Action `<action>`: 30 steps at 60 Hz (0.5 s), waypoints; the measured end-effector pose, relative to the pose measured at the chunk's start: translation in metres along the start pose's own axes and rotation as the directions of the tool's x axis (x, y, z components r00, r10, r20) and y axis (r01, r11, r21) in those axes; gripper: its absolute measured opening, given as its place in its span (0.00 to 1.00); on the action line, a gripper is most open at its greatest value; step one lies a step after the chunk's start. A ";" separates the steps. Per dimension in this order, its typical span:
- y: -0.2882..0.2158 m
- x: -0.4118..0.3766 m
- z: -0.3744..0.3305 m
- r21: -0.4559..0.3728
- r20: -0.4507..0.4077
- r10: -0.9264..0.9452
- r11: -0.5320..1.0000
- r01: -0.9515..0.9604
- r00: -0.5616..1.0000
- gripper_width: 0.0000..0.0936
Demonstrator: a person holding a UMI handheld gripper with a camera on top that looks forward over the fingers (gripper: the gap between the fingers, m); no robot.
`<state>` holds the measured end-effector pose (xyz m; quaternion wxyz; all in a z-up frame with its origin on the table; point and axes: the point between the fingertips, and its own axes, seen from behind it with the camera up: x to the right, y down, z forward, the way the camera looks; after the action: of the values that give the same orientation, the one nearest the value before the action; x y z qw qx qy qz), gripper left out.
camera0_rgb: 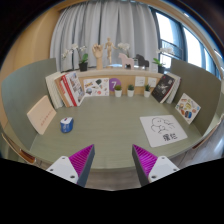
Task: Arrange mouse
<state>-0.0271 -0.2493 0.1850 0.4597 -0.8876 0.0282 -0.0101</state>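
**Searching the desk for the mouse**

Nearest the camera, the gripper [113, 160] hangs above the green desk [105, 128] with its two magenta pads [84, 158] spread wide and nothing between them. Just beyond the fingers, off to one side, lies a white sheet with a drawing [163, 128]; on the other side sits a small blue box [67, 125]. Farther back, books [68, 88] and cards lean against the partition, with curtains [105, 25] and a window behind. No mouse is clearly visible, so I cannot tell where it lies. The task seems at its opening step: the next move calls for locating the mouse, then approaching it with fingers open.
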 end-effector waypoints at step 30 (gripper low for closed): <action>-0.106 -0.111 0.074 -0.191 0.186 -0.066 0.976 0.102 0.980 0.81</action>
<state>-0.1300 -0.1215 0.2298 0.3679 -0.9270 -0.0499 0.0527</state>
